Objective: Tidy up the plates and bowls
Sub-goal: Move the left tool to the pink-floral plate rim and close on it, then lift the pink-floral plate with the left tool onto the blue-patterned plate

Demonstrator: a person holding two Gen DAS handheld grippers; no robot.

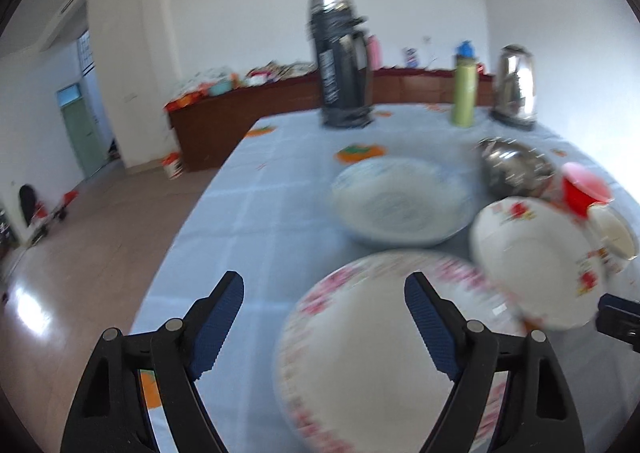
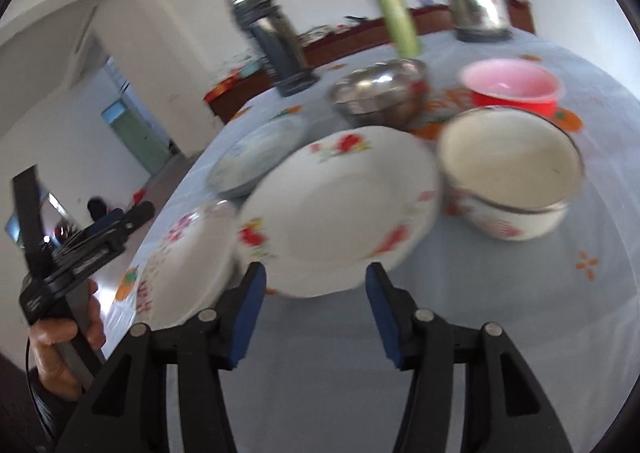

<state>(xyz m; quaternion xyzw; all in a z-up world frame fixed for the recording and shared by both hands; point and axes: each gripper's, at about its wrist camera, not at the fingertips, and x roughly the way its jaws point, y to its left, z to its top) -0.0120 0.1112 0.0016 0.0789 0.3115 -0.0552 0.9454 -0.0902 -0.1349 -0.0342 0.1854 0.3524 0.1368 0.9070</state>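
Here, in the left wrist view, the left claw (image 1: 324, 303) is hanging spread wide over the near edge of the tabletop (image 1: 256, 205), gripping nothing. A pink-flowered plate (image 1: 372, 365) is lying at 5 o'clock, partly under the claw's right finger; whether that finger is touching it is lost in blur. At 3 o'clock a red-flowered plate (image 1: 536, 265) is sitting tilted, its edge overlapping the pink-flowered one. Beyond, at 1 o'clock, a blue-patterned shallow dish (image 1: 400, 201) is resting alone, with a steel bowl (image 1: 516, 169), a red plastic bowl (image 1: 584, 189) and a white enamel bowl (image 1: 614, 233) crowding at 2 o'clock. A dark thermos (image 1: 342, 61), a green bottle (image 1: 464, 89) and a steel kettle (image 1: 516, 87) are standing at the far edge.

Turning to the right wrist view, the right claw (image 2: 316, 299) is also gaping open and empty, its fingertips flanking the near rim of the red-flowered plate (image 2: 340, 209) without visibly pressing on it. The pink-flowered plate (image 2: 188, 265) is lying at 9 o'clock, the dish (image 2: 256, 157) at 11, the enamel bowl (image 2: 508, 177) at 2, the steel bowl (image 2: 380, 93) and red bowl (image 2: 512, 87) at 12 to 1. The left hand (image 2: 60, 341) is gripping its tool at 8 o'clock.

The sorting appears barely begun: plates are lying separately, bowls are unnested, so stacking of both kinds is remaining.
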